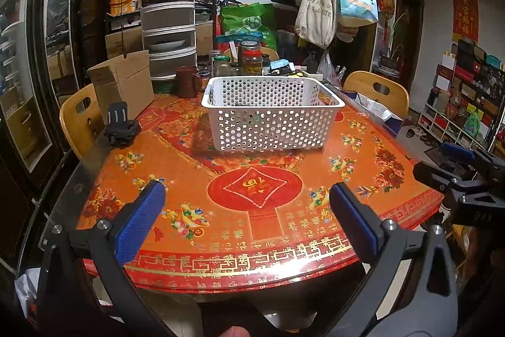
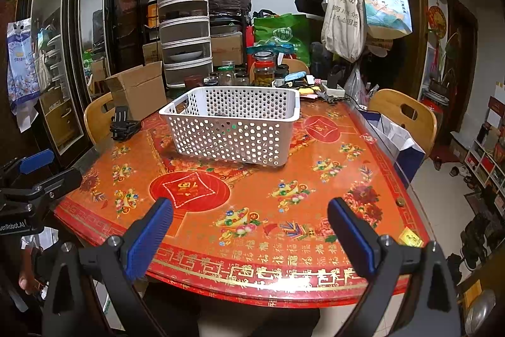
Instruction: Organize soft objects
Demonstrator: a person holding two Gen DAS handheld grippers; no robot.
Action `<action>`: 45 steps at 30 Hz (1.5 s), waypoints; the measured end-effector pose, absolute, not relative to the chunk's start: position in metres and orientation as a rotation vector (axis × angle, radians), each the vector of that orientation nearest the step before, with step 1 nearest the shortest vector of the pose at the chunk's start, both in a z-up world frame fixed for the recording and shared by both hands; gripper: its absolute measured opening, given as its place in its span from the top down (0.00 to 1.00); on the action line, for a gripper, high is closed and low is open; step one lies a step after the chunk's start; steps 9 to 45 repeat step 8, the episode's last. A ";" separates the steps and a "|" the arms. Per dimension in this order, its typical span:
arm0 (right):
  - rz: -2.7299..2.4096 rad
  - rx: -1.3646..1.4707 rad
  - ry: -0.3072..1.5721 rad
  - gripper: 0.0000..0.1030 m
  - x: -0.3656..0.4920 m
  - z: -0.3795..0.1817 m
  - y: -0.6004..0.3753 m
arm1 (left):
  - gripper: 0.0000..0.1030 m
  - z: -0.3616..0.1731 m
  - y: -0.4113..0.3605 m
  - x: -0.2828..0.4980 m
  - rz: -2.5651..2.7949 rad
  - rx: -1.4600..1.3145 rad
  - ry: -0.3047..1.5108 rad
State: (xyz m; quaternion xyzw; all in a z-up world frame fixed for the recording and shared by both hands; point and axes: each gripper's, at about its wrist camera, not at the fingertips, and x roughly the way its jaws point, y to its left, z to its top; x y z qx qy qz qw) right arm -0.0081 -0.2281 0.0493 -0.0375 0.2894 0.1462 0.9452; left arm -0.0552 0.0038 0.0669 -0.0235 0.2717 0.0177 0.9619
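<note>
Basket [image 1: 271,112] contents mostly hidden; both tools gape empty

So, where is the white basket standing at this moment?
The white basket stands on the red tablecloth, past the middle of the table and ahead of both open grippers. In both views the cardboard box is to its left and the jars are behind it.

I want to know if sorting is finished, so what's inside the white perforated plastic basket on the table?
The white perforated plastic basket shows only a small dark shape low inside, glimpsed over the rim and through the holes; what it is cannot be told. Its walls hide most of the bottom. Both grippers are open and empty.
</note>
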 end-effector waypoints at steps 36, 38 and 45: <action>0.296 -0.074 0.593 0.05 -0.008 0.046 -0.228 | 0.00 0.066 -0.001 -0.057 0.023 -0.033 0.537; 0.296 -0.074 0.593 0.05 -0.008 0.046 -0.228 | 0.00 0.066 -0.001 -0.057 0.023 -0.033 0.537; 0.296 -0.074 0.593 0.05 -0.008 0.046 -0.228 | 0.00 0.066 -0.001 -0.057 0.023 -0.033 0.537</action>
